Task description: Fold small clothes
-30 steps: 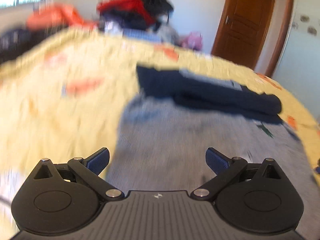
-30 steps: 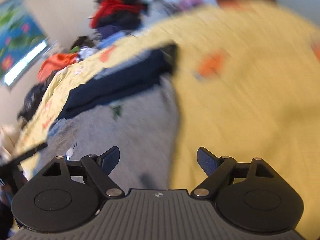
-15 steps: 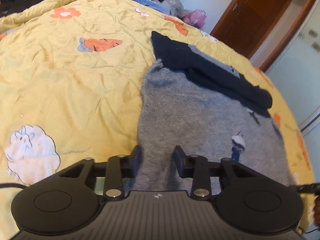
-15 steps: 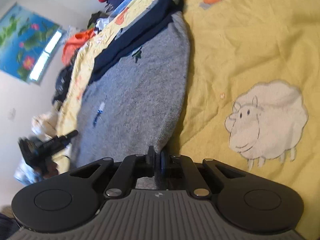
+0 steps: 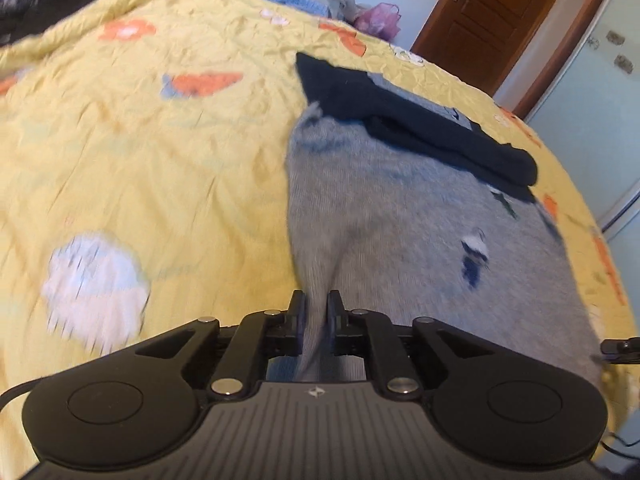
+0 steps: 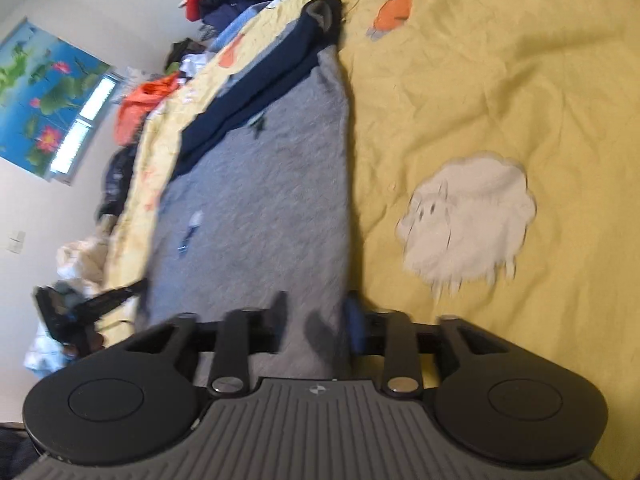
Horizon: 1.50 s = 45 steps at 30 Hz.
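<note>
Only the left wrist view shows the wooden door; only the right shows the lotus poster. The grey sweater lies on the yellow bedspread. The left gripper is closing, pinching a sweater fold. The right gripper, clamped 0.5 seconds ago, is opening, cloth between its parted jaws.

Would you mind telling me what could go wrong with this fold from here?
1. The right gripper is opening with the grey sweater hem between its jaws, so that corner may drop and the fold go lopsided.
2. The left gripper is closing on only a thin bunched ridge of sweater, which could slip.
3. The navy garment lies on the far end and may drag along.
</note>
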### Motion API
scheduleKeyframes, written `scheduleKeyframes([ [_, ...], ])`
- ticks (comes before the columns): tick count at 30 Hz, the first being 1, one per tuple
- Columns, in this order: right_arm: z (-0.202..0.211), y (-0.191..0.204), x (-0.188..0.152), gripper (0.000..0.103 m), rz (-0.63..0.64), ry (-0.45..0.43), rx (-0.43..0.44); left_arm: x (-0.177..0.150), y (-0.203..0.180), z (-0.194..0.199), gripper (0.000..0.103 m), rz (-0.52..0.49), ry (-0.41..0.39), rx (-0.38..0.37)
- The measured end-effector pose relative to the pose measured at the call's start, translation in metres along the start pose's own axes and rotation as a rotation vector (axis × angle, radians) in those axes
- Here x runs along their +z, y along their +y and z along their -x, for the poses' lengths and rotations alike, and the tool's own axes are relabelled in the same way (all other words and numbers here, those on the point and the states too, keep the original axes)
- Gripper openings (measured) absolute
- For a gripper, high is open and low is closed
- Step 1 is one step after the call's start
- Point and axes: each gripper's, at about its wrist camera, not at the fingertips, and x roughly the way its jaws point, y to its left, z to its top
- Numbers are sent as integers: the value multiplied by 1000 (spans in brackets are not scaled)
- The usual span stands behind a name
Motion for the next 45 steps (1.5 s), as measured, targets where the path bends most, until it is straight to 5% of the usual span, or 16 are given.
scheduleKeyframes([
  [9, -5, -12, -38, 45, -135, 108, 192, -52, 40, 14, 12, 289, 137, -260],
  [20, -9, -1, -40, 62, -119, 114, 235, -58, 30, 20, 12, 243, 169, -276],
  [21, -10, 0, -41, 61, -115, 114, 235, -58, 27, 21, 12, 226, 166, -269],
  [24, -16, 6, -44, 10, -58, 163, 131, -56, 17, 26, 8, 150, 148, -238],
  [29, 10, 21, -36, 10, 75, 141, 96, -46, 11, 49, 5, 67, 93, -220],
  [31, 18, 24, -35, 10, 137, 161, 13, -49, 13, 48, 5, 18, 112, -162],
  [36, 14, 6, -36, 9, 112, 186, -20, -59, 26, 38, 3, 8, 155, -102],
  [39, 11, 6, -40, 14, 94, 170, 1, -56, 18, 52, 4, -90, 147, -80],
  [41, 19, 5, -34, 31, 81, 135, -22, -45, 16, 66, 5, -149, 140, -30],
  [43, 34, 10, -20, 60, 92, 33, -59, -28, 13, 76, 8, -194, 101, 48],
  [45, 42, 24, -2, 70, 139, -117, -133, -7, -1, 77, 17, -256, 2, 142],
])
